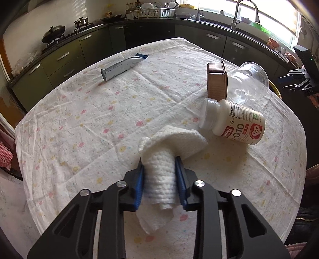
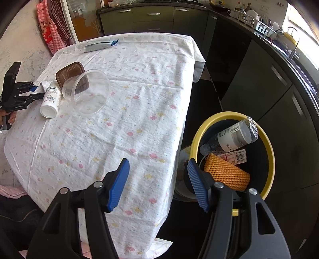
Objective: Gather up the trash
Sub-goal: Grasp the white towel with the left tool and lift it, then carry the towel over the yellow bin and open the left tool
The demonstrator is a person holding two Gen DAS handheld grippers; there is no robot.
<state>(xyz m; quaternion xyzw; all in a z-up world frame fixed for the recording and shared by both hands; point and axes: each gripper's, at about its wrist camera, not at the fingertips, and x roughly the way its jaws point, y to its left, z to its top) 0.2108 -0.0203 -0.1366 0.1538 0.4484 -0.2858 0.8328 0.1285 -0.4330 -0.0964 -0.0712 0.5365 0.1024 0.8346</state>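
My left gripper (image 1: pixel 160 161) is shut on a crumpled white paper towel (image 1: pixel 159 175), held just above the table. Ahead of it lie a white supplement bottle (image 1: pixel 233 121), a brown plastic tub (image 1: pixel 217 80) and a clear plastic cup (image 1: pixel 249 83), all on their sides. A silver-blue wrapper (image 1: pixel 121 67) lies at the far left. My right gripper (image 2: pixel 158 169) is open and empty above the table's right edge, beside the yellow-rimmed bin (image 2: pixel 271 159). The bin holds a plastic bottle (image 2: pixel 231 139), an orange foam net (image 2: pixel 227 173) and a label. The left gripper (image 2: pixel 36 92) also shows in the right wrist view.
The table wears a white flowered cloth (image 2: pixel 139 99). Dark kitchen cabinets (image 2: pixel 259 79) run behind and to the right of the bin. A sink faucet (image 1: pixel 239 12) and dish rack (image 1: pixel 153 12) stand on the far counter.
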